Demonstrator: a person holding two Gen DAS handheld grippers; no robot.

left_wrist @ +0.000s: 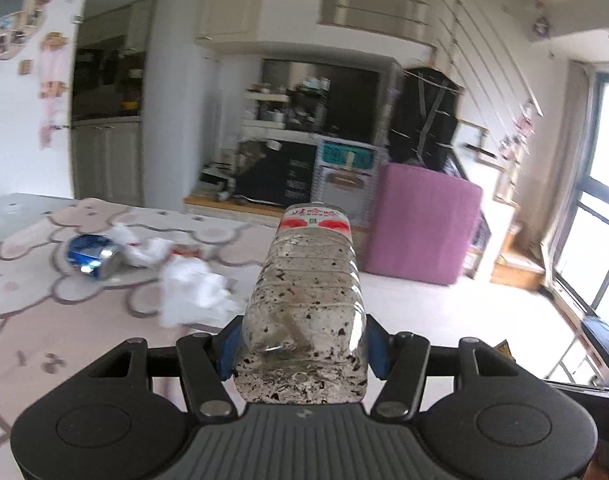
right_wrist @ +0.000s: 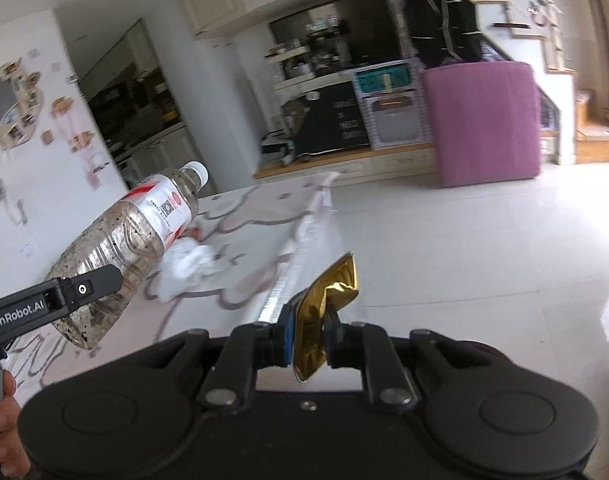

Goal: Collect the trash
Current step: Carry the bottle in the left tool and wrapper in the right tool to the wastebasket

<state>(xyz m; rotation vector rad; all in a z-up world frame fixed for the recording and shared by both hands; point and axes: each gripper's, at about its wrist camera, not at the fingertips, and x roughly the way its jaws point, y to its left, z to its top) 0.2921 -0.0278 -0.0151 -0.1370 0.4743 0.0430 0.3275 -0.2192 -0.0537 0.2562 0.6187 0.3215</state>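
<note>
My left gripper (left_wrist: 298, 344) is shut on a dirty clear plastic bottle (left_wrist: 304, 300) with a red and white label, which points away from me. The right wrist view shows the same bottle (right_wrist: 128, 236) held aloft at the left, white cap up, in the left gripper's fingers (right_wrist: 92, 286). Pinched flat in my shut right gripper (right_wrist: 309, 338) is a crumpled gold foil wrapper (right_wrist: 324, 312). On the patterned table (left_wrist: 32, 304) lie a crushed blue can (left_wrist: 94, 256) and crumpled white tissues (left_wrist: 192, 292); one tissue (right_wrist: 188, 266) shows below the bottle.
A purple bin (left_wrist: 420, 224) stands on the pale tiled floor (right_wrist: 464, 260) past the table's edge. Behind it are a low wooden counter with boxes and shelves, a dark cabinet and a staircase. A hand (right_wrist: 0, 412) grips the left tool at lower left.
</note>
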